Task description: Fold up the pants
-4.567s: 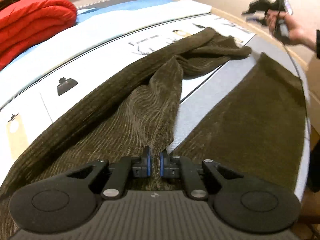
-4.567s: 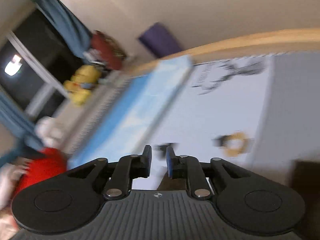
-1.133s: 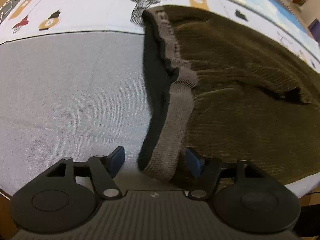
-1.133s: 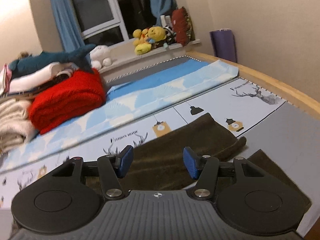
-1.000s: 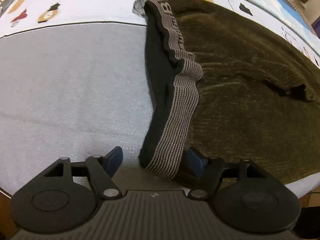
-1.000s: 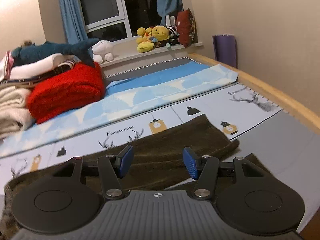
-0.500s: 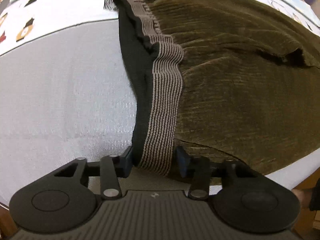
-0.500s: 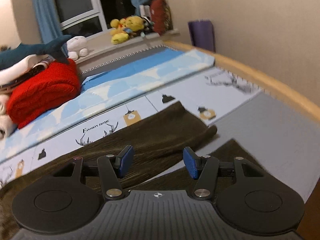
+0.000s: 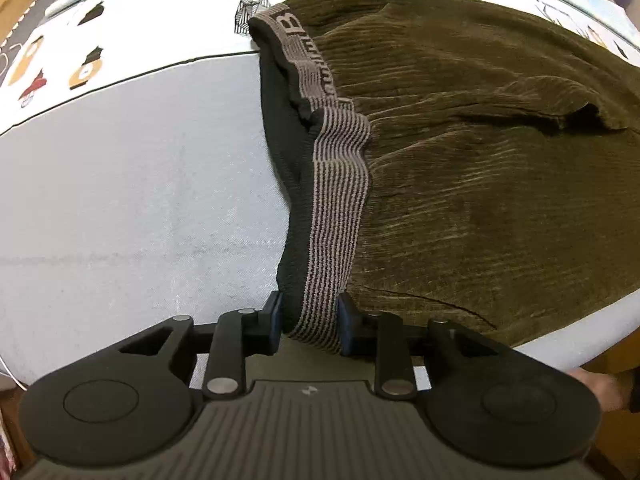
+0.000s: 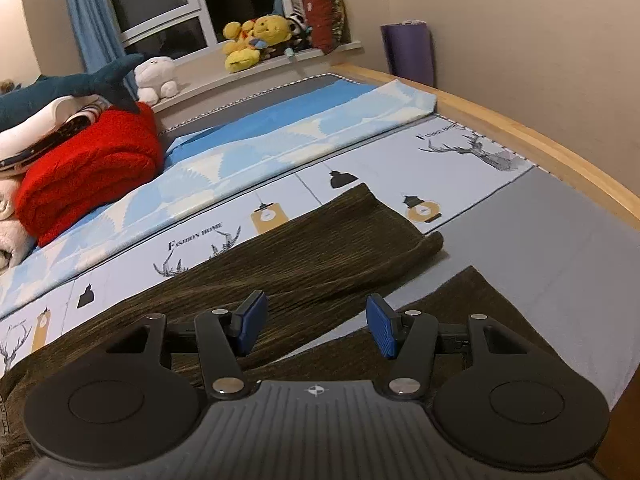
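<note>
Dark olive corduroy pants (image 9: 480,160) lie spread on the bed sheet (image 9: 120,200). Their striped elastic waistband (image 9: 336,200) runs from the deer print down into my left gripper (image 9: 308,320). Its jaws are closing, and both pads touch the band's near end, which is raised a little off the sheet. In the right wrist view the far pant leg (image 10: 320,248) stretches to the right and the near leg (image 10: 460,312) lies beside it. My right gripper (image 10: 312,320) hovers open above the gap between the legs, holding nothing.
A folded red blanket (image 10: 88,168) and a plush shark (image 10: 72,88) lie at the far left of the bed. The wooden bed frame (image 10: 540,140) runs along the right, with a purple roll (image 10: 408,52) behind it. The mattress edge (image 9: 580,328) is close on the left gripper's right.
The left gripper's jaws have come in from wide apart onto the waistband end and lifted it slightly. The right gripper has dipped toward the pant legs, still open.
</note>
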Demonstrator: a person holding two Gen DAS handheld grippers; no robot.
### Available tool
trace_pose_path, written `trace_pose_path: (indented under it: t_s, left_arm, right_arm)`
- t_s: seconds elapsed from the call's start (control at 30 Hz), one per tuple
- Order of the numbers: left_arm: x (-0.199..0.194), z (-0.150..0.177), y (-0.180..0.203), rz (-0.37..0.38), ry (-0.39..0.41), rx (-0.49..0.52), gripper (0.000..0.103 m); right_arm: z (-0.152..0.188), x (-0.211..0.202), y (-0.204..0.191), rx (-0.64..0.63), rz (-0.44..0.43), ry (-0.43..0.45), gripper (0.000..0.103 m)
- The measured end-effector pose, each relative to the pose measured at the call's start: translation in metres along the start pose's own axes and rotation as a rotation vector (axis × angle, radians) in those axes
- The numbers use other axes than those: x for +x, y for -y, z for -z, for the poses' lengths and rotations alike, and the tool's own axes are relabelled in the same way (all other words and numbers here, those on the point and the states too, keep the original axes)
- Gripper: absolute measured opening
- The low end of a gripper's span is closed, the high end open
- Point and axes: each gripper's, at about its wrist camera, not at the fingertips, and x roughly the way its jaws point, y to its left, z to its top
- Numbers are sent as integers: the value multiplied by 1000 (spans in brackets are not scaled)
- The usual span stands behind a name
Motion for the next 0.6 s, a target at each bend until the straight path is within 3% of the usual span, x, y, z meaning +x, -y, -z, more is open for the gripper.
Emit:
trace_pose_path:
  t_s: [0.03,0.13,0.2,0.33,0.43,0.47,0.5,0.6]
  left_arm:
    - [0,-4,1,-4,9,-9,41]
    - [-4,-17,-4,35,67,-81,76]
    - [0,-24,-4,52,81,-106,80]
    - [16,-34,6,-10,41,-48,78]
    - [29,-34,13,-77,34,35,70]
    - [30,-33,11,-45,32,35,49]
    - [31,-31,9,8,25,25,39]
    - [26,-30,13,-10,55,73,11]
  right_arm:
    - [0,0,-2,-8,-1,0,57]
    - [1,0,-6,-23,-2,-3,57]
    - [1,-1,-8,-32,1,-4,57]
    - [3,-1,-7,-39,11,-10,58]
    - [4,-1,-6,-46,18,-13,58]
    - [4,-1,-6,-50,21,-13,58]
    - [5,-1,-5,-54,23,-13,58]
    - [5,0,-4,-62,29,-15,58]
